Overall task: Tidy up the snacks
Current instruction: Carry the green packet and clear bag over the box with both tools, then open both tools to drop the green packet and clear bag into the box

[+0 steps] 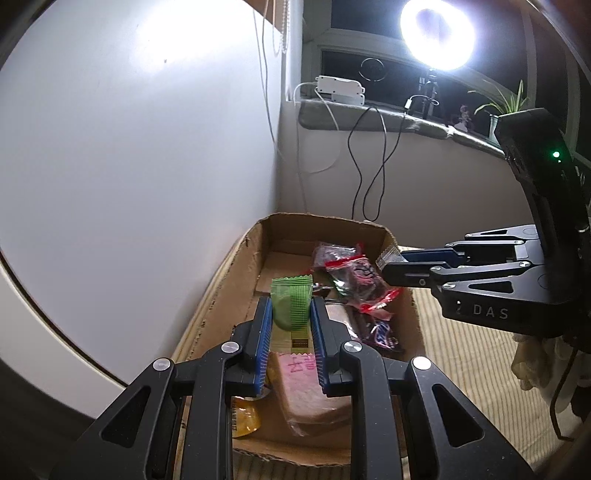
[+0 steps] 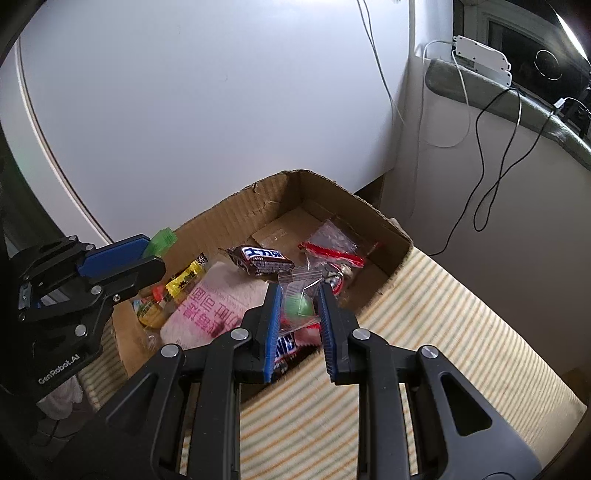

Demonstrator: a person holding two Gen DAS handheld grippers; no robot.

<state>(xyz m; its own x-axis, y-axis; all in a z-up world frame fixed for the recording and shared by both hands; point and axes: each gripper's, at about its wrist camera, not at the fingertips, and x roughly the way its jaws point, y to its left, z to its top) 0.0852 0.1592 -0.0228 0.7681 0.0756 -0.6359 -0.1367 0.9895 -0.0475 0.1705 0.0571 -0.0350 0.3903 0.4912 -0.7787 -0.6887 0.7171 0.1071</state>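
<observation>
Above cardboard box (image 1: 236, 273): left gripper (image 1: 291, 325) clamps green packet (image 1: 291, 310), long axis along fingers.

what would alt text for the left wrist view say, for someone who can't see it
The left claw grips an upright green snack packet above an open cardboard box holding wrapped snacks, including a pink-printed packet and red-sealed clear bags. At right, the right claw holds a small clear bag over the box's far corner; a bright ring light glares above.
</observation>
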